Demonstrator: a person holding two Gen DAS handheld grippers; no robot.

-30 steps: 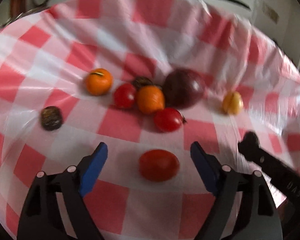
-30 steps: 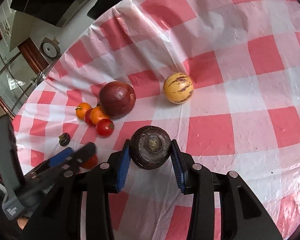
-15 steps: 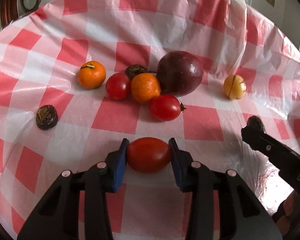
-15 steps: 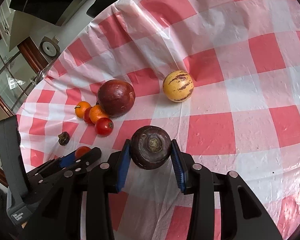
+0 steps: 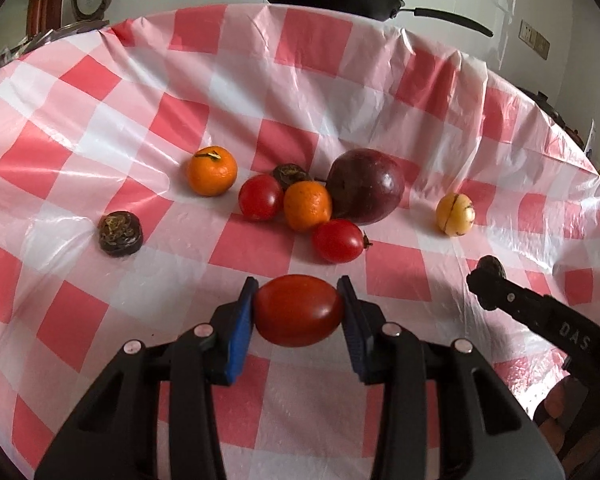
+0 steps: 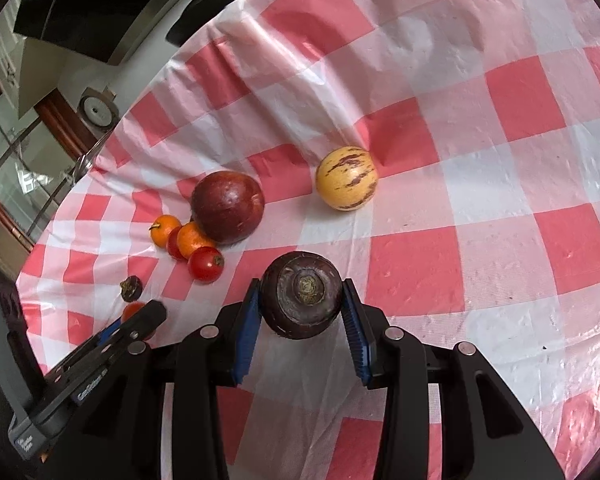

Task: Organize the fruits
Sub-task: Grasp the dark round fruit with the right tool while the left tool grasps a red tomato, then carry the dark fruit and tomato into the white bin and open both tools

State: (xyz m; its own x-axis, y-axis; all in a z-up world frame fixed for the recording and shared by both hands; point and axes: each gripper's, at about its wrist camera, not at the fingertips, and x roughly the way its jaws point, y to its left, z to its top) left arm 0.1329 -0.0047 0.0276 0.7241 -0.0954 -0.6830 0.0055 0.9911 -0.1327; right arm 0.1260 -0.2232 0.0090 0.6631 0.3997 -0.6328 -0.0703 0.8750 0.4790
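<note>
Your left gripper [image 5: 298, 310] has clamped its jaws on the oval tomato [image 5: 298, 311]; the right gripper [image 6: 302, 312] grips the dark fruit [image 6: 302, 294]. Fruit cluster [image 5: 306, 205] sits ahead on the worktop [image 5: 100, 120].

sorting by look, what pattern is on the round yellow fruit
Round yellow fruit: pale yellow with dark purple streaks, clearest in the right wrist view.

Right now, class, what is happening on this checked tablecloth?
A person is sorting fruit with two handheld grippers. The left gripper is shut on a red tomato; the right gripper is shut on a dark round fruit. Oranges, tomatoes, a big purple fruit and a yellow striped fruit lie on the tablecloth.
</note>
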